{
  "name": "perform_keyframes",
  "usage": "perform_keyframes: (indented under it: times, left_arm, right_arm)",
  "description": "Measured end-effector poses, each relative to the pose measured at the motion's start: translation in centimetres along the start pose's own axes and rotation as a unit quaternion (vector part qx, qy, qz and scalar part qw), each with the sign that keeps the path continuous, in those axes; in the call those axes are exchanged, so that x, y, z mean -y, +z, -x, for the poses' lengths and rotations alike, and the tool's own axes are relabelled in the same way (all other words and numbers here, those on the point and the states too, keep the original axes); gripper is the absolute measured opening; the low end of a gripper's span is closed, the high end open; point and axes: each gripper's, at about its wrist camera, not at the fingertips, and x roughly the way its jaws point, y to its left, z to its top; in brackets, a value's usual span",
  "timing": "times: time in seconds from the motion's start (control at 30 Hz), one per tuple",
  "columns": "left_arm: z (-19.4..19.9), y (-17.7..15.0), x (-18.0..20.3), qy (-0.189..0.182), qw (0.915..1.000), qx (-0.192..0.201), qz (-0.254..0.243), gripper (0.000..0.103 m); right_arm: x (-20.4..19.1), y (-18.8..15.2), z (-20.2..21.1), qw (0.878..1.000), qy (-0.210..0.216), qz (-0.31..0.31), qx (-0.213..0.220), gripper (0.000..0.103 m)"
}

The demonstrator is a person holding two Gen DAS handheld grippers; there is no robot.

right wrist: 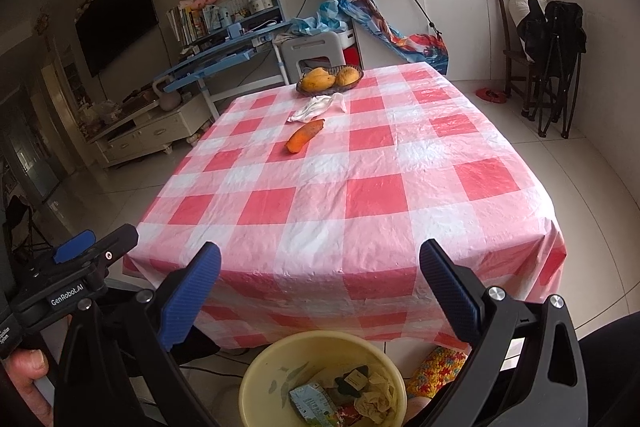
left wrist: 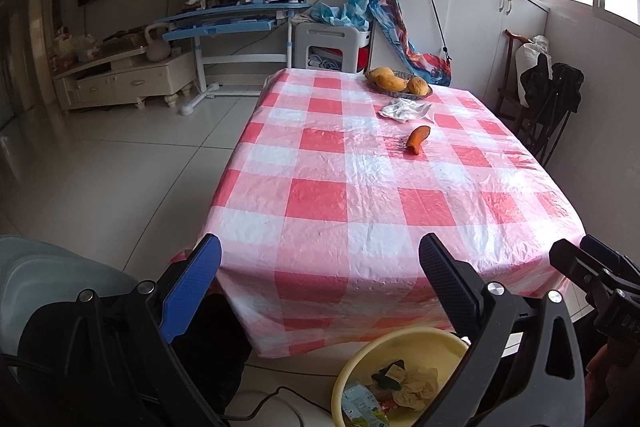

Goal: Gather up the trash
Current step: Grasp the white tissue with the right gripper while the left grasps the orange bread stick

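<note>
The left claw [left wrist: 320,251] stands wide apart and holds nothing; its ribbed blue pads [left wrist: 192,287] sit on black plastic arms with silver bolts, short of the near table edge. The right claw [right wrist: 320,259] is spread just as wide and is likewise empty, its textured blue pads [right wrist: 192,291] touching nothing. In the right wrist view the left claw's black body shows at the lower left, gripped by a hand [right wrist: 28,379].

Below and between the fingers, on the tiled floor, sits a round pale yellow plastic basin [right wrist: 260,367] already holding trash: a small printed carton [right wrist: 310,403], crumpled yellowish paper [right wrist: 376,399] and a dark scrap.

Beyond it the table [right wrist: 360,195] is draped in a glossy, wrinkled plastic cloth of red and white checks that hangs over the near edge. Far across the table lies an orange carrot piece [right wrist: 305,135], tapered and blunt-ended, alone on the cloth. Just past it is a crumpled white wrapper [right wrist: 320,106], flat and creased. Near that, at the far edge, a shallow dark woven basket [right wrist: 332,83] holds smooth yellow mangoes [right wrist: 318,79].
</note>
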Motion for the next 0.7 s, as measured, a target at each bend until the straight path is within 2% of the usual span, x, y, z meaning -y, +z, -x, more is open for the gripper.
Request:
perform_keyframes:
  times: [0.23,0.7]
  left_arm:
    - [-0.5,1.2,-1.3,-0.018,0.9992,-0.013,0.034,0.096]
    - [-2.3,2.9,-0.6,-0.027,0.9989,-0.031,0.024,0.096]
  right_arm:
    - [0.2,2.4,-1.0,0.999,0.023,-0.003,-0.022,0.095]
    - [-2.8,7.8,-8.5,0.994,0.064,0.046,-0.071,0.095]
